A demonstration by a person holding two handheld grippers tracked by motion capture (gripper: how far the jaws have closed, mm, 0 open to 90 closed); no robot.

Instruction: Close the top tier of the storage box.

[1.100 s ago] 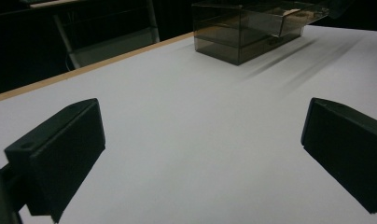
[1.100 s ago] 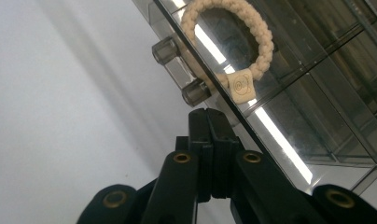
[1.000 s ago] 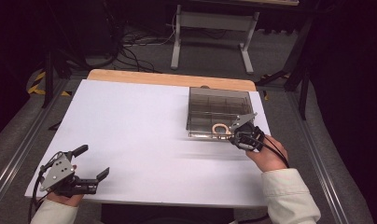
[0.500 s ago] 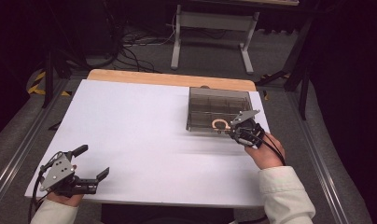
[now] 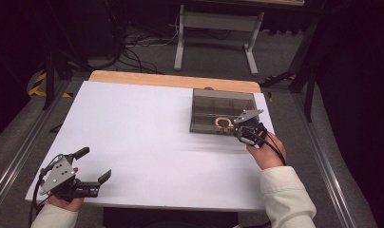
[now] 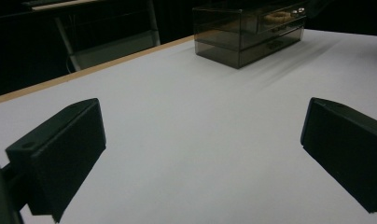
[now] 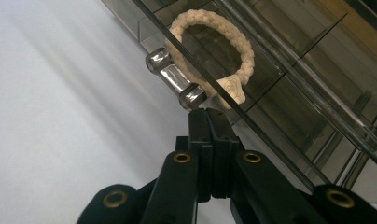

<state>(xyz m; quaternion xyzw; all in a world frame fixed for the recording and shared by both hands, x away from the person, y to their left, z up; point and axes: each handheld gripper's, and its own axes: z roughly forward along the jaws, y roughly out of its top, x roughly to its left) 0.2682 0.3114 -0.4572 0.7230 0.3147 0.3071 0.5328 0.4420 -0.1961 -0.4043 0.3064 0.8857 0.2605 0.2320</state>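
Right gripper (image 7: 209, 112) jaws pressed together just below drawer handle (image 7: 175, 78), bracelet (image 7: 224, 46) beyond; left gripper (image 5: 91, 166) jaws wide (over bare tabletop (image 6: 200, 130)).

Drawer box (image 7: 289, 70) cropped at frame edge

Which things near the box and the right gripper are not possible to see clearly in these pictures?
- High view: the bracelet in the box is small behind smoky plastic; its clasp is unreadable.
- Right gripper view: the shut right gripper hides whether its tips touch the handle.
- Left gripper view: the box's far end is cut off by the top edge.
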